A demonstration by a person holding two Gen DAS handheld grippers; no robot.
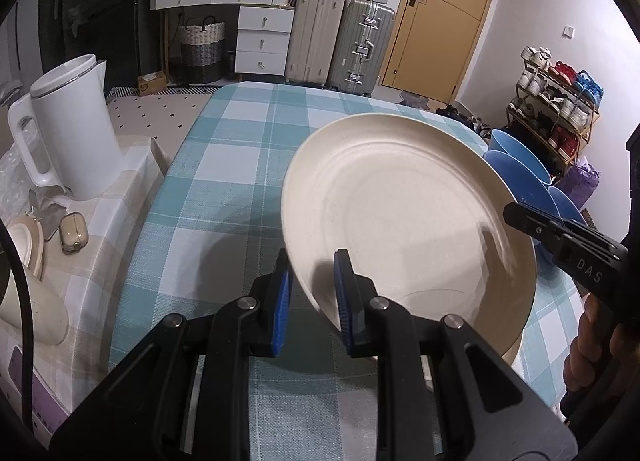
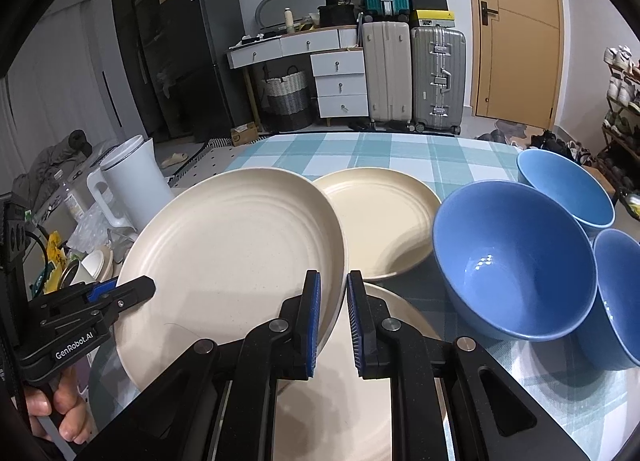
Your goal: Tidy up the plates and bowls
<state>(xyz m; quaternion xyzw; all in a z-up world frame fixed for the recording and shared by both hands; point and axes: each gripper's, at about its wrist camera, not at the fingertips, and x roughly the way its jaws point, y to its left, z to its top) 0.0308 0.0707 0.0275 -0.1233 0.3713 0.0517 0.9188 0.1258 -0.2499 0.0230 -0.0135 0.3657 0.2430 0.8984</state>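
A large cream plate point(image 1: 408, 213) point(image 2: 232, 257) is held tilted above the checked table. My left gripper point(image 1: 312, 293) point(image 2: 120, 293) is shut on its left rim. My right gripper point(image 2: 334, 313) point(image 1: 516, 213) is shut on its right rim. A second cream plate point(image 2: 384, 217) lies flat on the table behind it. A third cream plate point(image 2: 400, 313) lies under my right gripper, mostly hidden. Three blue bowls point(image 2: 508, 257) point(image 2: 568, 189) point(image 2: 620, 297) stand at the right; they show behind the held plate in the left wrist view point(image 1: 516, 169).
A white kettle point(image 1: 72, 133) point(image 2: 132, 185) and a cup point(image 2: 92, 265) stand on a side table point(image 1: 100, 221) at the left. The checked tablecloth point(image 1: 224, 181) stretches ahead. Suitcases, drawers and a door stand at the back of the room.
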